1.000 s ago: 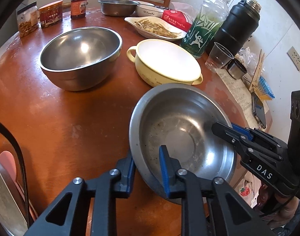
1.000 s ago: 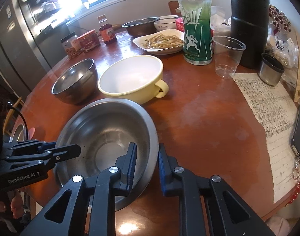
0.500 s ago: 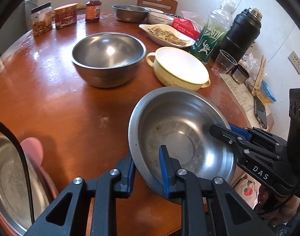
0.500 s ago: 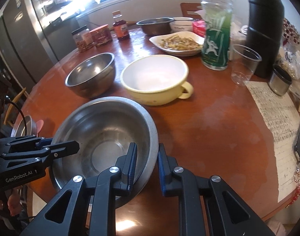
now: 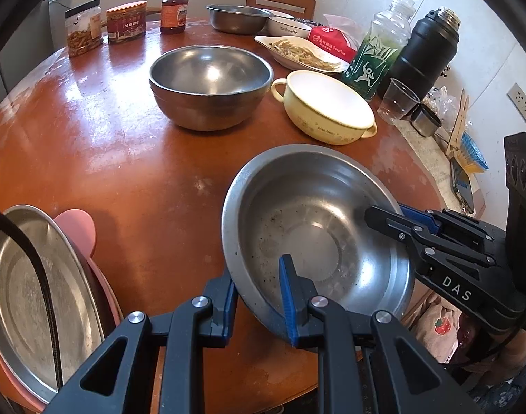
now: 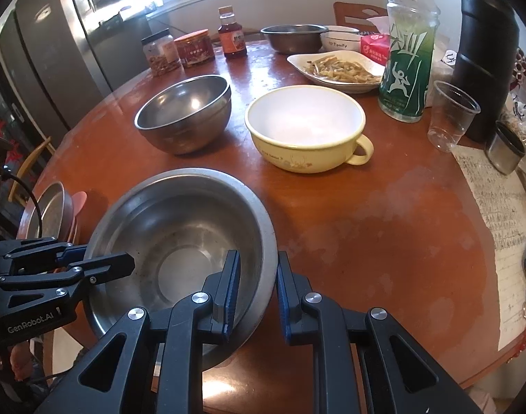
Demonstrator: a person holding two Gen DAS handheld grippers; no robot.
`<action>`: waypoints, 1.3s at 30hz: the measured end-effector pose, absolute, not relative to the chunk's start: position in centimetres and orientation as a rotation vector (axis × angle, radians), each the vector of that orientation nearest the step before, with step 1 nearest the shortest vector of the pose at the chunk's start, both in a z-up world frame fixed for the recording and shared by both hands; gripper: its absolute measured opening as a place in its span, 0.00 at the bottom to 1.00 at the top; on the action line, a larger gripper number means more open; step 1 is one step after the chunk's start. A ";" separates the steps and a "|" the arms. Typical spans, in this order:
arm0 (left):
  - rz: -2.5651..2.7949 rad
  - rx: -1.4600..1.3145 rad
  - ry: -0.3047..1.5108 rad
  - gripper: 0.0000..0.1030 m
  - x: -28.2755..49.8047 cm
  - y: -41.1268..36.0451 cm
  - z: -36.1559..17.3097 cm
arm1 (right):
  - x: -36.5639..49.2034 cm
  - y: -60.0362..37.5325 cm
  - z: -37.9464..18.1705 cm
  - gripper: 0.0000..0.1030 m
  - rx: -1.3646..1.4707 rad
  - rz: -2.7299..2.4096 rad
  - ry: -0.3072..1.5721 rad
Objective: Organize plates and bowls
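A wide steel bowl [image 5: 314,227] [image 6: 180,227] is held over the near edge of the round brown table [image 5: 90,158]. My left gripper [image 5: 259,276] is shut on its near-left rim. My right gripper [image 6: 257,258] is shut on the opposite rim and shows in the left wrist view as black fingers [image 5: 394,222]. A deep steel bowl [image 5: 207,82] [image 6: 183,114] and a yellow two-handled bowl [image 5: 327,110] [image 6: 304,124] stand behind it. At the left, a steel plate [image 5: 28,276] [image 6: 52,210] lies on a stack of pink plates.
A dish of food [image 6: 339,69], a green bottle [image 6: 406,69], a black flask [image 6: 487,55], a plastic cup [image 6: 451,117] and a small steel cup [image 6: 504,151] crowd the right. Jars [image 5: 125,22], a sauce bottle [image 5: 173,10] and two more bowls [image 5: 237,17] line the far edge. Paper [image 6: 497,227] covers the right rim.
Both grippers have carried the wide steel bowl to the left across the table. The stack of plates at the left has come further into view.
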State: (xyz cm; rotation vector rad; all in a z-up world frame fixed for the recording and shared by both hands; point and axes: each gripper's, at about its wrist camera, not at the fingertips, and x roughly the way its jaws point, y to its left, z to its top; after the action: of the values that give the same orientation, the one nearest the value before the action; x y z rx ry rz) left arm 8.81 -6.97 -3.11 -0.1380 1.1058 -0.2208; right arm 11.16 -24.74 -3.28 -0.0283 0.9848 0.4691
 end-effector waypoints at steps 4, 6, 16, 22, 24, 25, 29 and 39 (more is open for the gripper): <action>-0.219 -0.127 1.113 0.23 8.8 -7.2 -3.3 | 11.3 -24.7 -3.5 0.20 -0.030 0.467 0.991; -0.219 -0.129 1.115 0.23 8.8 -7.2 -3.4 | 11.5 -24.6 -3.5 0.20 -0.032 0.470 0.989; -0.218 -0.139 1.120 0.23 8.8 -7.0 -3.7 | 11.4 -24.6 -3.5 0.22 -0.026 0.479 0.986; -0.235 -0.169 1.123 0.23 8.9 -6.7 -3.5 | 11.4 -24.9 -3.5 0.23 0.003 0.480 0.994; -0.235 -0.179 1.122 0.23 8.9 -6.6 -3.4 | 11.4 -25.1 -3.5 0.23 0.023 0.483 0.997; -0.233 -0.178 1.120 0.23 8.9 -6.6 -3.3 | 11.4 -25.2 -3.5 0.23 0.025 0.482 0.994; -0.233 -0.185 1.117 0.23 8.9 -6.5 -3.2 | 11.2 -25.2 -3.2 0.27 0.030 0.488 0.989; -0.225 -0.179 1.116 0.33 8.9 -6.3 -3.0 | 11.2 -25.5 -3.2 0.34 0.048 0.484 0.993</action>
State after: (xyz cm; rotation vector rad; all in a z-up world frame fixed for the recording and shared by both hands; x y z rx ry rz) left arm 8.86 -6.34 -3.03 -0.1788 1.1155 -0.2254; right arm 11.20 -25.48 -3.21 0.0475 0.9925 0.4838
